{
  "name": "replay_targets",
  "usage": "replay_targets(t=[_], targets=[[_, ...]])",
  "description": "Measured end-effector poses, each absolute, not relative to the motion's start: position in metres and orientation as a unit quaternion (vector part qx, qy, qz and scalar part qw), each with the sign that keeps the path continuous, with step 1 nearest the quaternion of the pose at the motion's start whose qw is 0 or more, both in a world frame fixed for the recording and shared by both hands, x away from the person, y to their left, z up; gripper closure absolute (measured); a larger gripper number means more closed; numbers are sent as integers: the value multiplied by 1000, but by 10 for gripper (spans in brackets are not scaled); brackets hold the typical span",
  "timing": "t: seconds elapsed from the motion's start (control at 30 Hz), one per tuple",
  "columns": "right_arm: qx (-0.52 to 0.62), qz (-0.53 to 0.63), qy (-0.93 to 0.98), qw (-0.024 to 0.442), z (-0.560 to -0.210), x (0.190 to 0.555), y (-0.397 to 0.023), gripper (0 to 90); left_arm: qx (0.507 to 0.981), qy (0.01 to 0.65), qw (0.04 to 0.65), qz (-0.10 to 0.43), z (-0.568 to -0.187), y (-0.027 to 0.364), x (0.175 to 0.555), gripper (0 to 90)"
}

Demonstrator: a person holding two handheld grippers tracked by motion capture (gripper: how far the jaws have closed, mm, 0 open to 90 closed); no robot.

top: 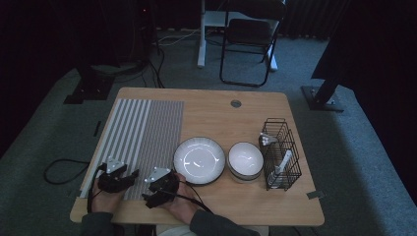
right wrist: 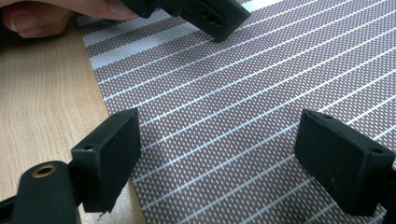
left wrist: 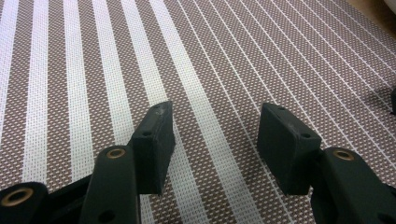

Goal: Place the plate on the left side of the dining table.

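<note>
On the wooden counter [top: 211,110], a striped placemat [top: 142,132] lies with its long axis toward the top of the frame, and at its lower edge the left tool [top: 117,178] and right tool [top: 160,187] both gape empty.

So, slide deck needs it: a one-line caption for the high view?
Both black handheld grippers, left and right, open over a striped woven placemat beside white plate.

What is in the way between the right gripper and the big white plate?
Nothing visible. The right gripper sits over the striped mat, jaws open, and the plate lies just beside it on the table.
</note>
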State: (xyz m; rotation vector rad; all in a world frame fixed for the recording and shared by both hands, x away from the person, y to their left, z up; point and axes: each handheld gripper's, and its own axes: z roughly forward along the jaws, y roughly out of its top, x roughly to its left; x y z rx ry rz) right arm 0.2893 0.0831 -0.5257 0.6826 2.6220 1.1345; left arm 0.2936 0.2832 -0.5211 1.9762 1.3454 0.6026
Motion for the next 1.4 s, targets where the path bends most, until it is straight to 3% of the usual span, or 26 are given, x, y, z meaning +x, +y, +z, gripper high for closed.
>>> replay_targets(t=[0.37,0.73,1.4], targets=[[232,385,887,103,-526,288,83,155,756,515,331,231,-521,283,294,465],[221,398,886,93,-522,283,79,272,756,514,332,231,-521,283,294,464],[204,437,870,108,-475,275,53,370,756,514,332,231,-521,283,294,464]])
